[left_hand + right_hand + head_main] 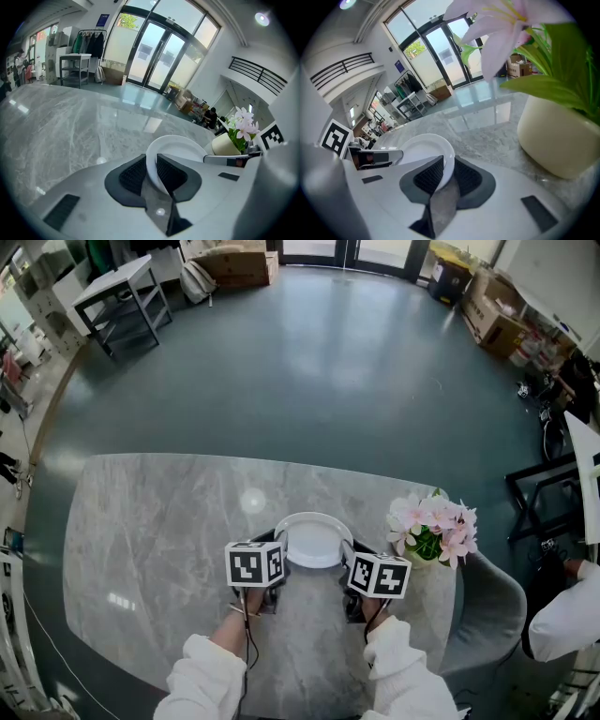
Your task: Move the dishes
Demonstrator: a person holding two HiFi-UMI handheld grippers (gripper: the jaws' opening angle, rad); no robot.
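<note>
Head view: a round, glossy white plate point(314, 542) sits at the near middle of the grey, veined marble table point(150, 540), just left of a smooth cream pot point(553, 136) of pink flowers. The left gripper point(151, 164) pinches the plate's left rim between ribbed black pads point(133, 174). The right gripper point(447, 168) pinches the right rim likewise.

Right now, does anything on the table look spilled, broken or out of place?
Nothing stands out. The white plate looks whole and empty, its rim between the jaws of the left gripper and the right gripper. The flower pot stands upright, close beside the right gripper; the marble table shows no spill.
</note>
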